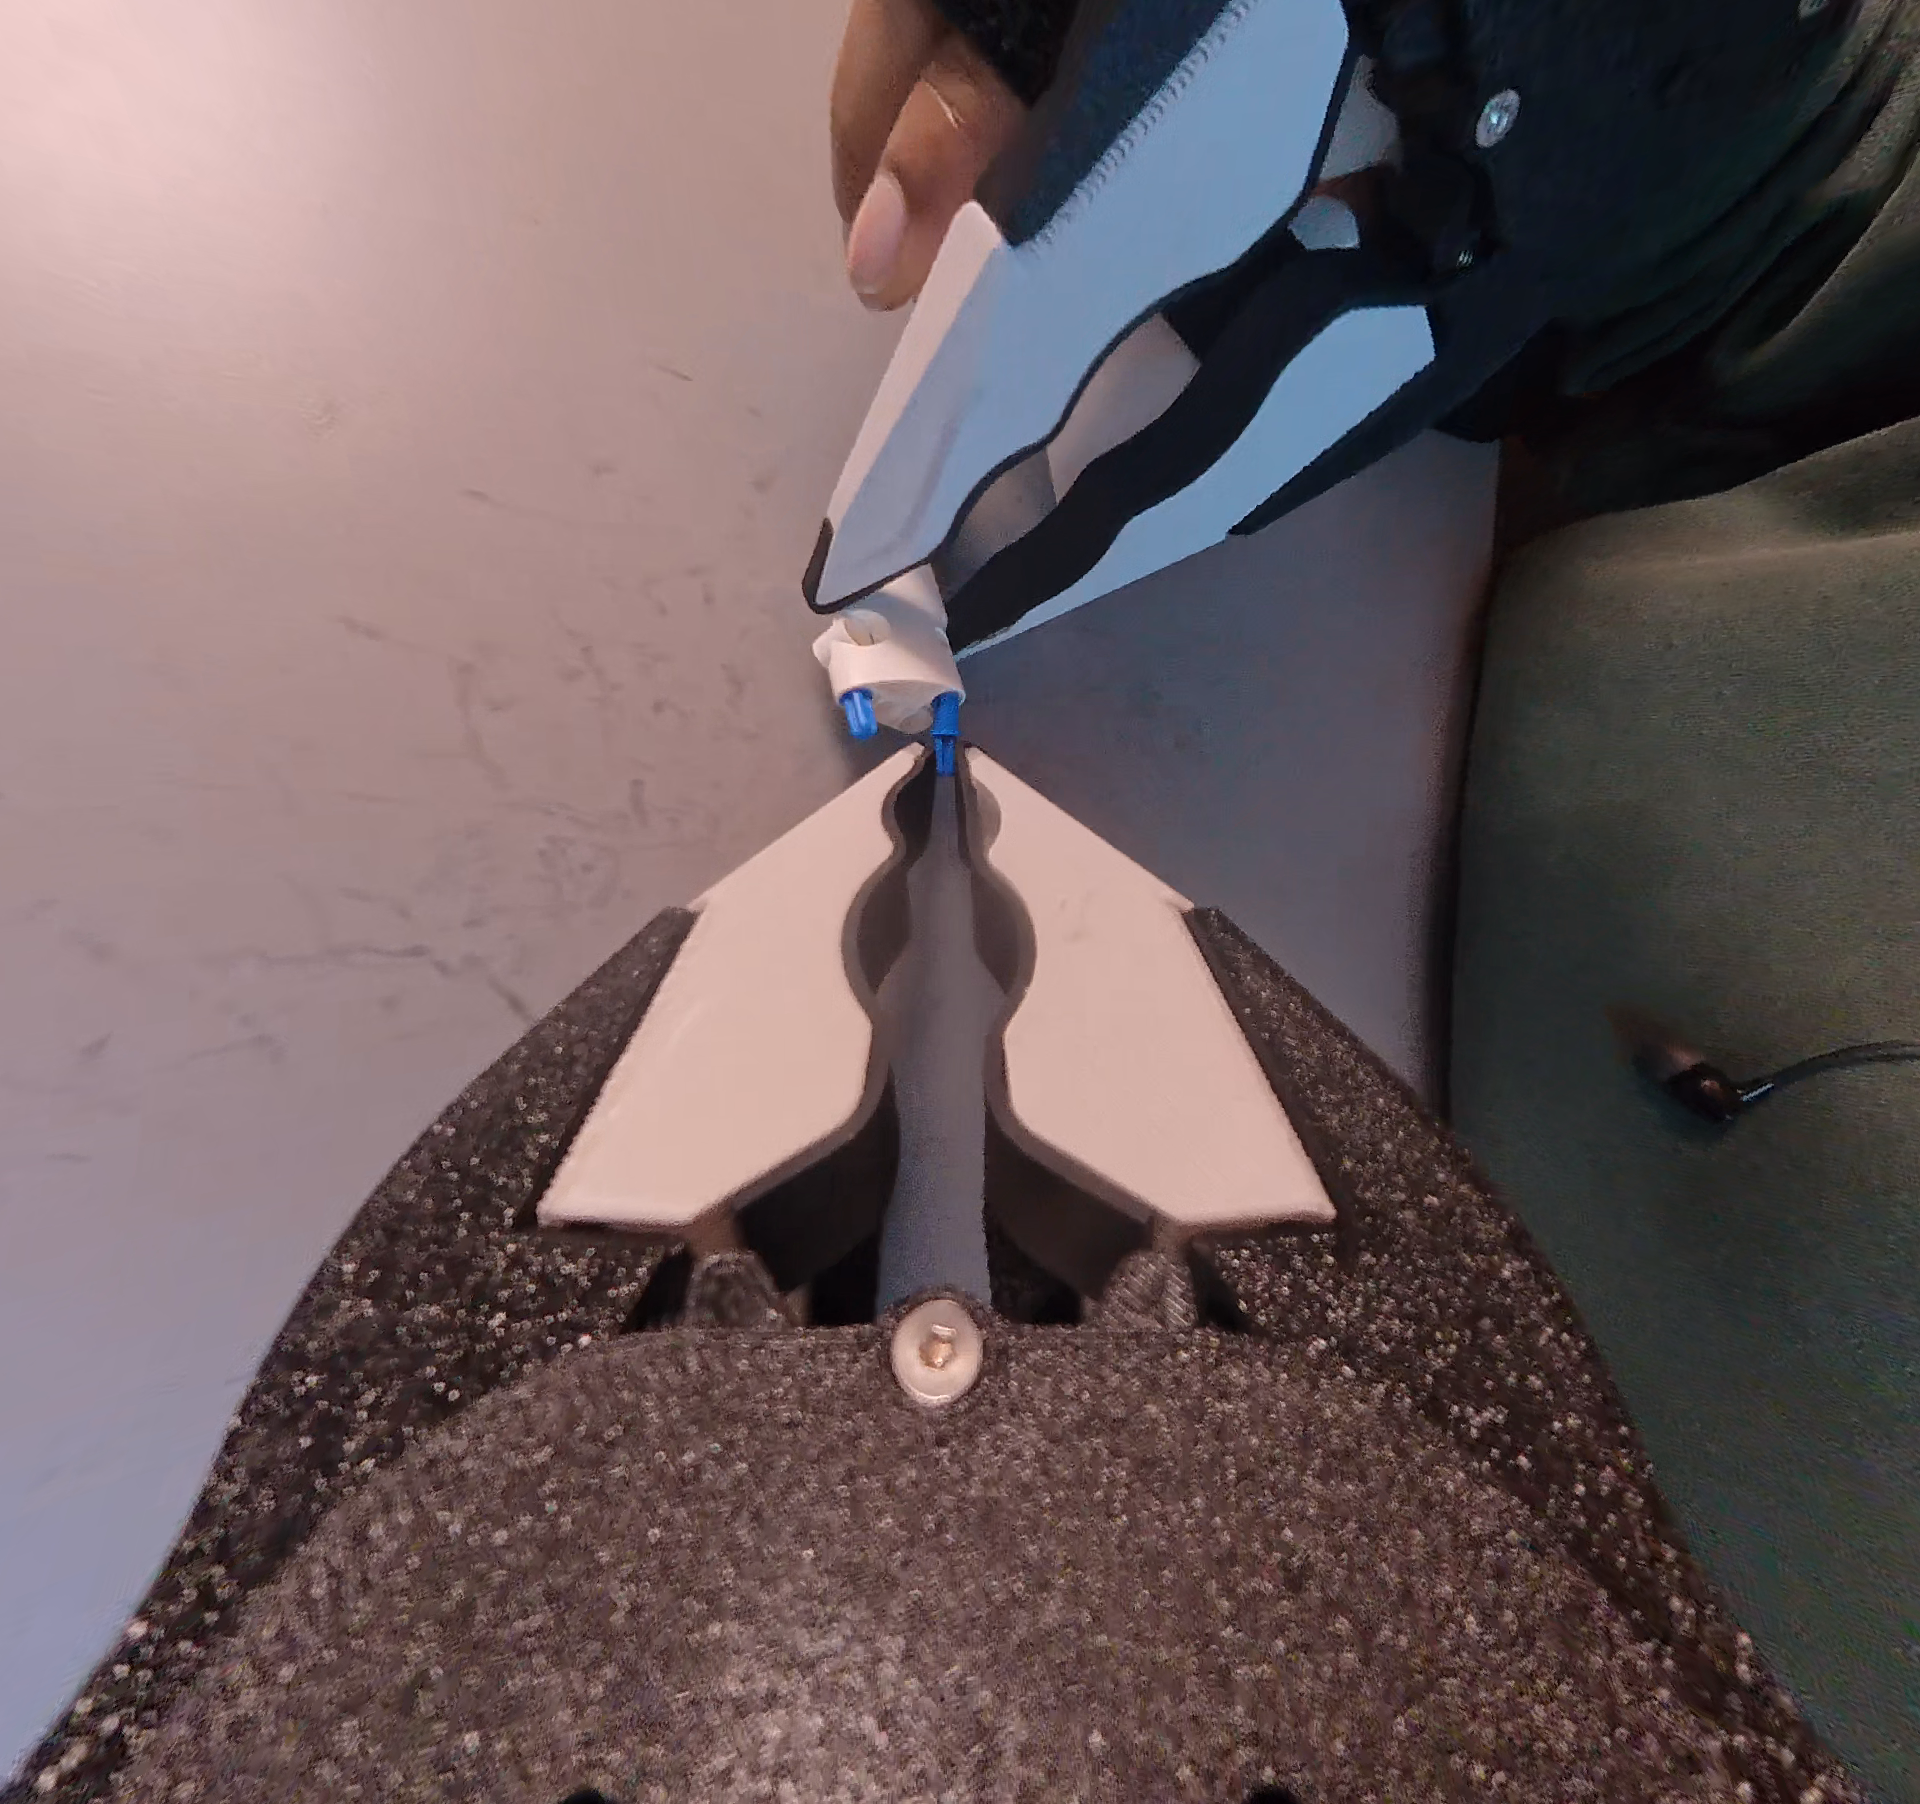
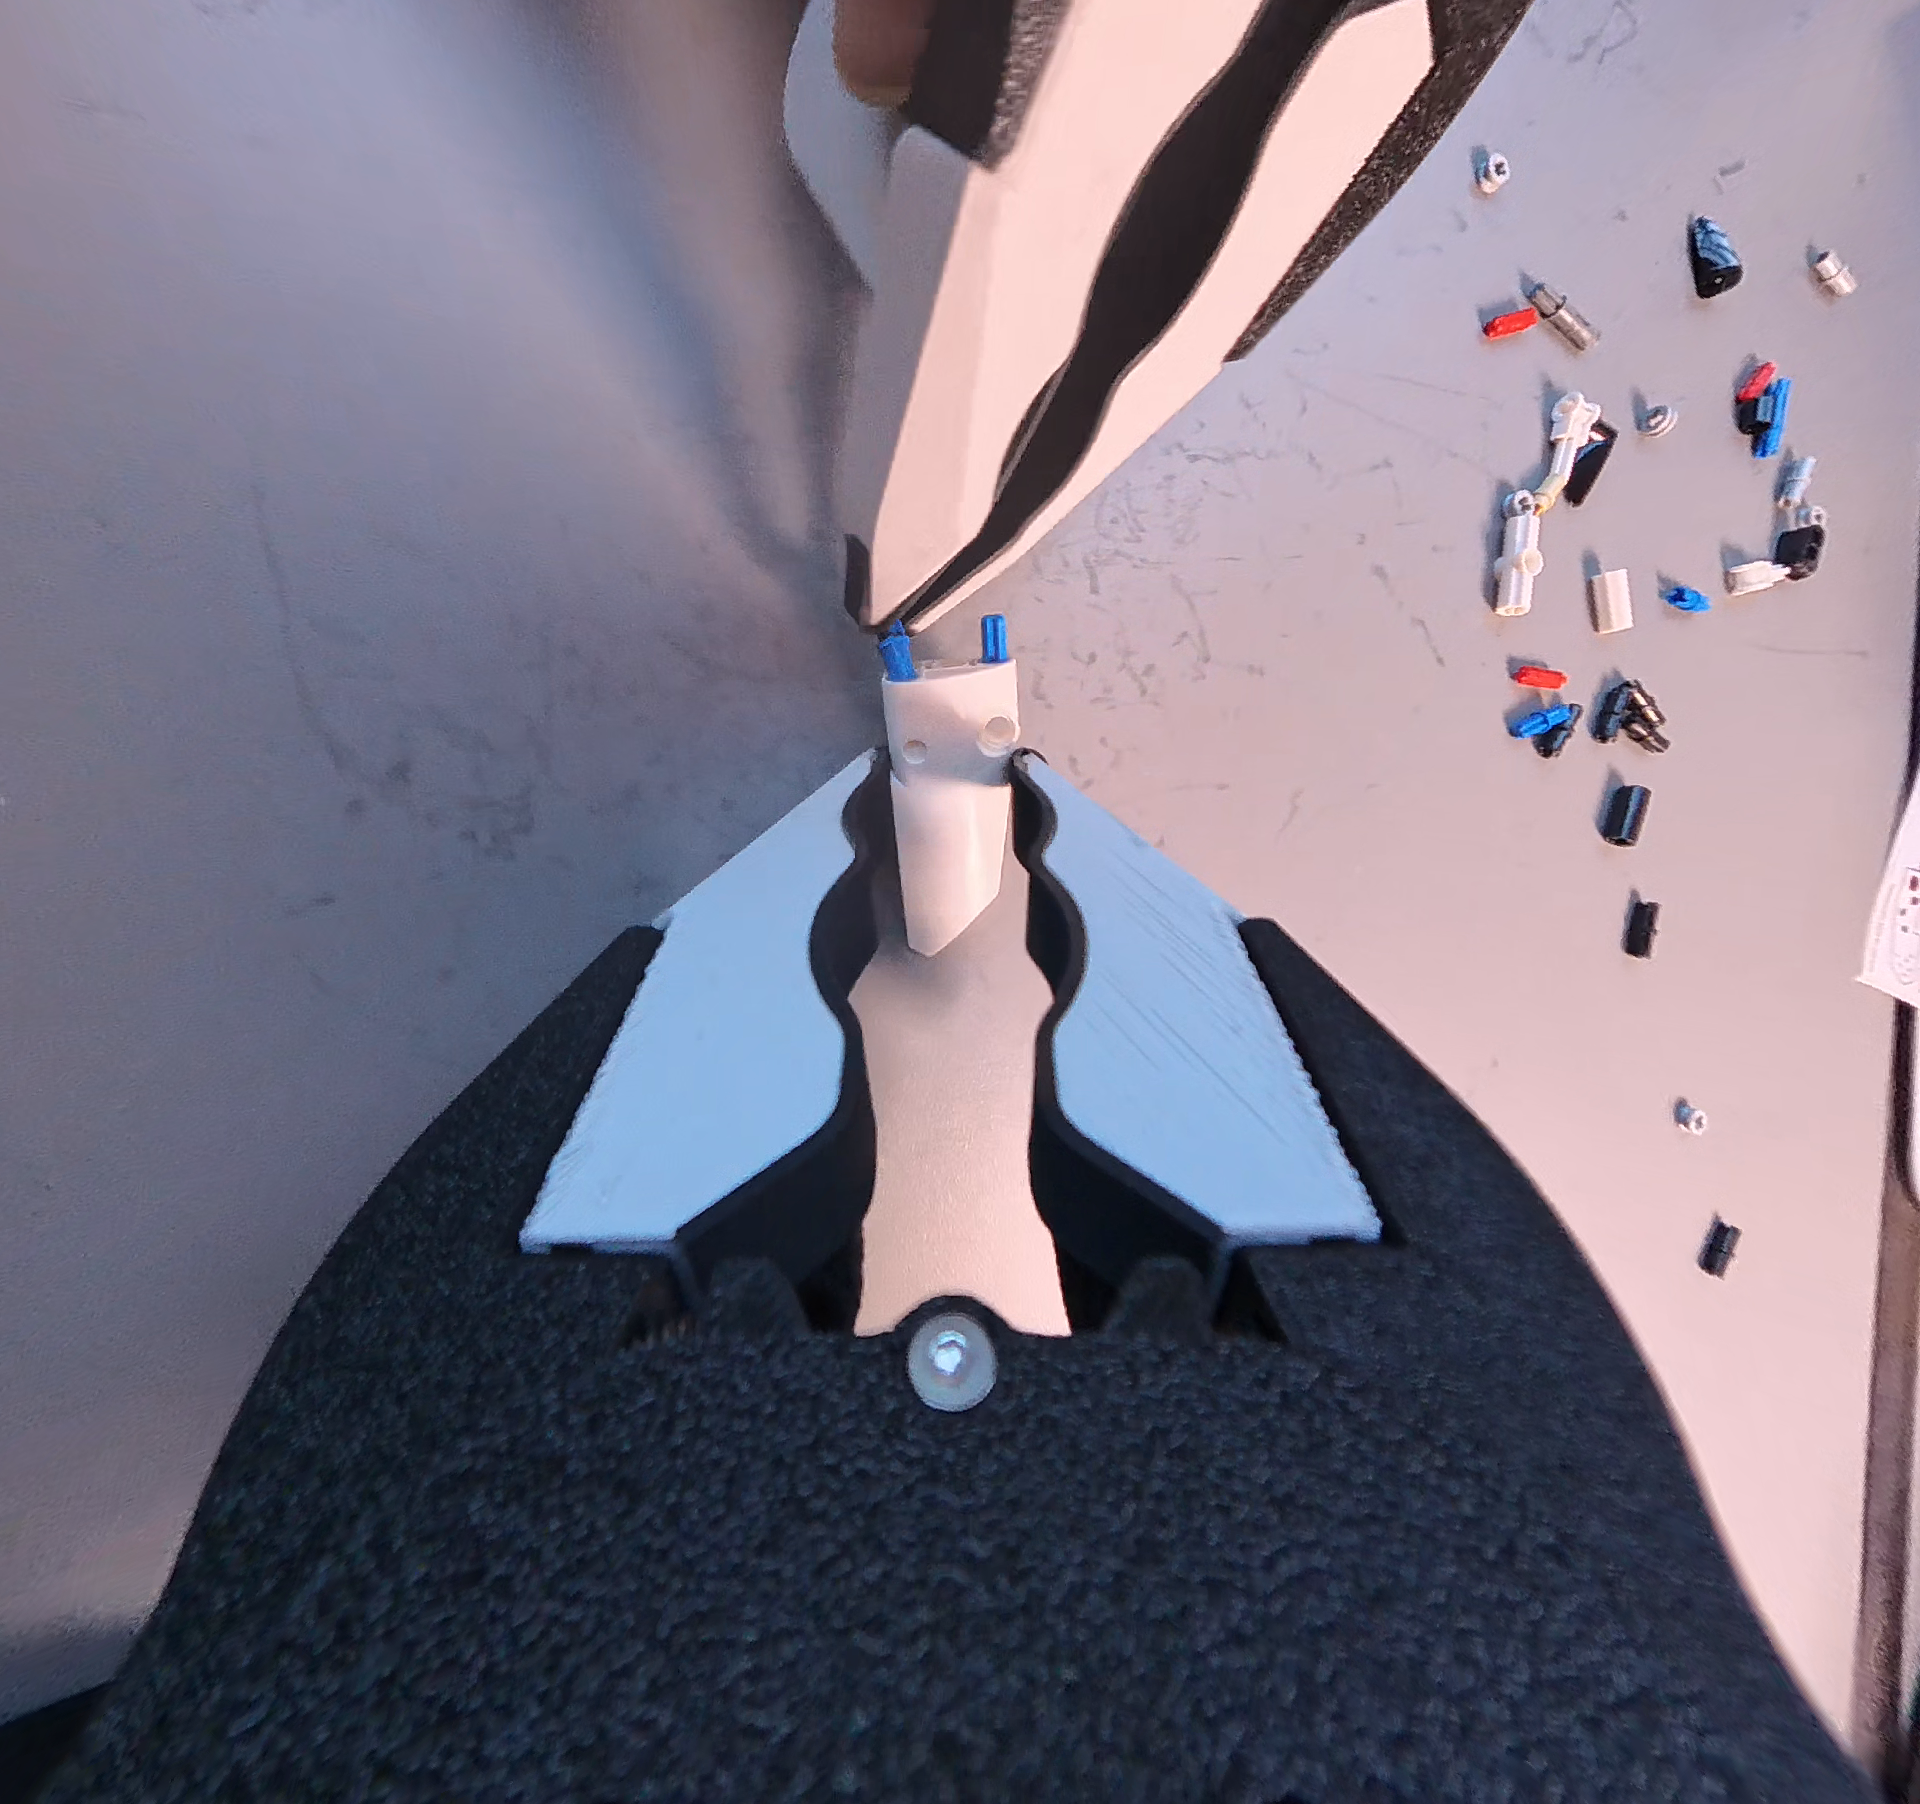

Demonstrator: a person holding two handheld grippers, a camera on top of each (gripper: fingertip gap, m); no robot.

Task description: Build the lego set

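Note:
My right gripper (image 2: 951,765) is shut on a white Lego piece (image 2: 948,819) and holds it above the grey table (image 2: 312,507). Two blue pins stick out of the piece's far end, one on the left (image 2: 894,658) and one on the right (image 2: 992,637). My left gripper (image 1: 940,762) is shut on one of these blue pins (image 1: 945,746), which sits in the white piece (image 1: 888,658). In the right wrist view the left gripper (image 2: 891,624) comes down from above onto the left pin. In the left wrist view the right gripper (image 1: 894,611) reaches in from the upper right.
Several loose Lego parts, black, white, blue and red (image 2: 1621,591), lie scattered on the table's right side. A printed sheet (image 2: 1896,913) lies at the right edge. A person's hand (image 1: 894,196) and green fabric (image 1: 1683,819) with a small black cable end (image 1: 1683,1079) show on the right. Only a small space, under 4 cm, lies between the two pairs of fingers.

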